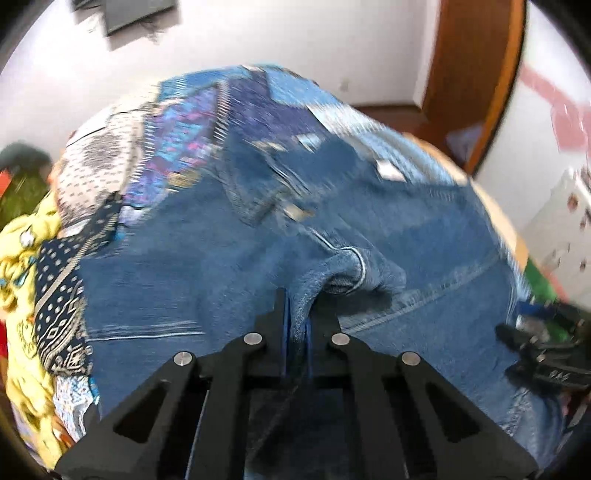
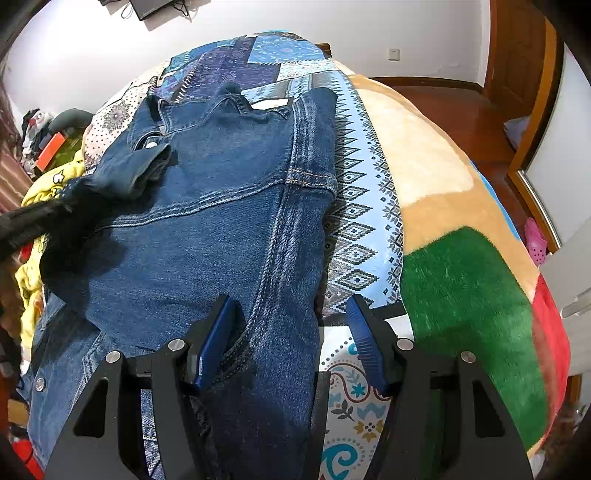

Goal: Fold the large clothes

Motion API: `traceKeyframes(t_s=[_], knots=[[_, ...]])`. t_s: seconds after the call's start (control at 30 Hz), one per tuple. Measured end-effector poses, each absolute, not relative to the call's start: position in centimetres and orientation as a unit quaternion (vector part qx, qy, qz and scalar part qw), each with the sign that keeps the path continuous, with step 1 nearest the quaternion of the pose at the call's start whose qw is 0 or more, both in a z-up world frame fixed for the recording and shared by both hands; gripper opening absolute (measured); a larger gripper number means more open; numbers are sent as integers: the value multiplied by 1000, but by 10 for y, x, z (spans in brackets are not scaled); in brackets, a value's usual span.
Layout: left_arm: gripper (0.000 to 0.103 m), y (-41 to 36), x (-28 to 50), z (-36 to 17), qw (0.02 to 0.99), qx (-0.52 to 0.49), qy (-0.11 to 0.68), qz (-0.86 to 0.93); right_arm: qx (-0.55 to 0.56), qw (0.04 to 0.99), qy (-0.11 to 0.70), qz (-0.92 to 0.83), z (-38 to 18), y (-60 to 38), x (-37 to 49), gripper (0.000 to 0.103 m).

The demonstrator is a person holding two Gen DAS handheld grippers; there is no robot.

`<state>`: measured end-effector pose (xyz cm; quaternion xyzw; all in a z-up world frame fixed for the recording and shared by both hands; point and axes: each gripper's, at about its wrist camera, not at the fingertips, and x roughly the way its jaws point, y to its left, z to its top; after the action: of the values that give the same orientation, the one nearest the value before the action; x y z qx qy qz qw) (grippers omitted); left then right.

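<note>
**Setting: home bedroom**

The place was a bedroom in a home. A bed (image 2: 373, 206) filled both views, spread with a patchwork-print cover and a plush blanket (image 2: 458, 280) in tan, green and red. Loose clothing (image 2: 44, 192) was piled at the left. White walls carried a wall-mounted dark screen (image 2: 151, 9) and a light switch (image 2: 394, 54). Polished wooden floor (image 2: 454, 107) and a wooden door frame (image 2: 535, 122) showed at right.

A dark blue denim jacket (image 2: 229, 206) with pale contrast stitching lies spread flat, stretching away from the right tool, its side seam running between the parted fingers. One cuffed sleeve (image 2: 136, 170) is folded across it, pinched at the left tool's tips.
</note>
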<state>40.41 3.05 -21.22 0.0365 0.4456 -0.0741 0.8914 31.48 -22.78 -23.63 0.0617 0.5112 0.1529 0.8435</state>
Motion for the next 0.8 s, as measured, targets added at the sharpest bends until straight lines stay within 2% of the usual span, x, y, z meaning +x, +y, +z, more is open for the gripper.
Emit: traceKeyframes(t_s=[0.23,0.5,0.6,0.8], knots=[[6,115,383,-191,907,-15,422,-7,55,843,515,146,-236,-224,316,59],[8,185,354,-232,880,-96,464,30,40,842,521,136,-235,-217,317,59],[11,196,342,-256,865,-123,487,25,37,842,522,133,-235,-215,317,60],[26,198,322,-279,857,-112,501,40,33,842,523,127,-235,-213,317,62]])
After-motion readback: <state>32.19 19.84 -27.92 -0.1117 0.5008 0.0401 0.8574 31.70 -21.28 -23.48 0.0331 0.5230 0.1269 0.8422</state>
